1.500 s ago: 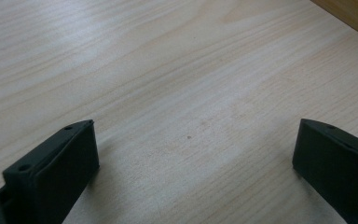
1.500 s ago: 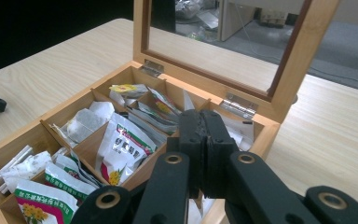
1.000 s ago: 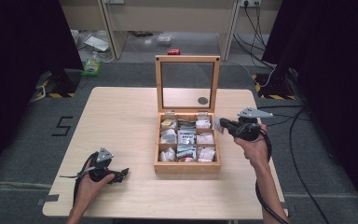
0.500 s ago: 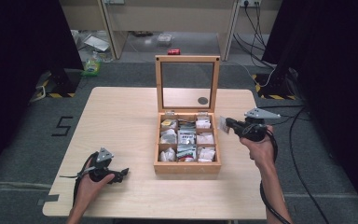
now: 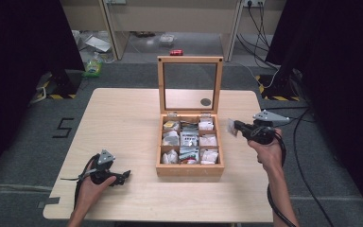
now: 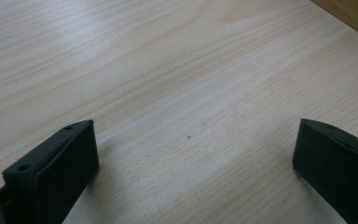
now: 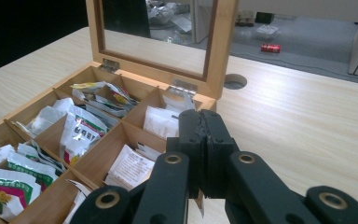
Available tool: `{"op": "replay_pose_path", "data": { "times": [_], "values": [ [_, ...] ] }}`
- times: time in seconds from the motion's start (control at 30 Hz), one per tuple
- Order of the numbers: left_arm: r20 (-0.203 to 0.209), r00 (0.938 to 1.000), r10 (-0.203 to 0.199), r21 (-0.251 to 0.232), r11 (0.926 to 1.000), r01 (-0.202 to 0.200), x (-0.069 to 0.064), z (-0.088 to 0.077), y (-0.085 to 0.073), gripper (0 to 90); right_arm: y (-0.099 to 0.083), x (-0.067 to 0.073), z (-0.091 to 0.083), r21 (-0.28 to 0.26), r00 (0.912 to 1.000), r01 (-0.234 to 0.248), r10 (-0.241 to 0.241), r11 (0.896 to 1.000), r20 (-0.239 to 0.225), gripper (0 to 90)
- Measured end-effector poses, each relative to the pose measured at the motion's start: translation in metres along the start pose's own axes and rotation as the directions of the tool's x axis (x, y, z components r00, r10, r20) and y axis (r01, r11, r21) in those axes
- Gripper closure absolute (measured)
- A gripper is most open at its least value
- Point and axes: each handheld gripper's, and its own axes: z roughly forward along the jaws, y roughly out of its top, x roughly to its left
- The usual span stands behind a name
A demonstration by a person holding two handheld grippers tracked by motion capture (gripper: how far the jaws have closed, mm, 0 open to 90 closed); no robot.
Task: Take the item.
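Note:
A wooden box (image 5: 189, 169) stands mid-table with its glass lid (image 5: 189, 60) upright and several compartments full of small packets (image 5: 189, 139). My right gripper (image 5: 235, 126) hovers just right of the box, pointing left at it. Its jaws are pressed together on a thin white packet (image 5: 229, 126), whose edge hangs below them (image 7: 198, 204). In the right gripper view the gripper (image 7: 203, 126) sits over the box's near corner, with packets (image 7: 81, 133) in the compartments. My left gripper (image 5: 122, 176) rests on the table at the front left, jaws wide open (image 6: 196, 154) over bare wood.
A round cable hole (image 5: 205, 101) lies in the tabletop behind the box. The table's front edge (image 5: 160, 218) is close to the left hand. Cables (image 5: 307, 142) trail over the floor at the right. A red can (image 5: 176, 52) lies on the floor beyond.
My right gripper has drifted slightly to the right, away from the box, still shut. The left gripper has not moved.

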Motion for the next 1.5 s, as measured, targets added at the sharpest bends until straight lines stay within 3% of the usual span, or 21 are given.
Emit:
{"op": "replay_pose_path", "data": {
  "times": [0.7, 1.5],
  "values": [
    [0.000, 1.0000, 0.000, 0.000, 1.0000, 0.000, 0.000, 0.000, 0.000, 0.0, -0.016, -0.020, 0.002, 0.030, 0.9983, -0.047, 0.046, 0.998, 0.037, 88.4],
    [0.000, 1.0000, 0.000, 0.000, 1.0000, 0.000, 0.000, 0.000, 0.000, 0.0, -0.034, -0.027, 0.014, 0.089, 0.9956, -0.083, 0.079, 0.993, 0.049, 87.9]
  ]
}}
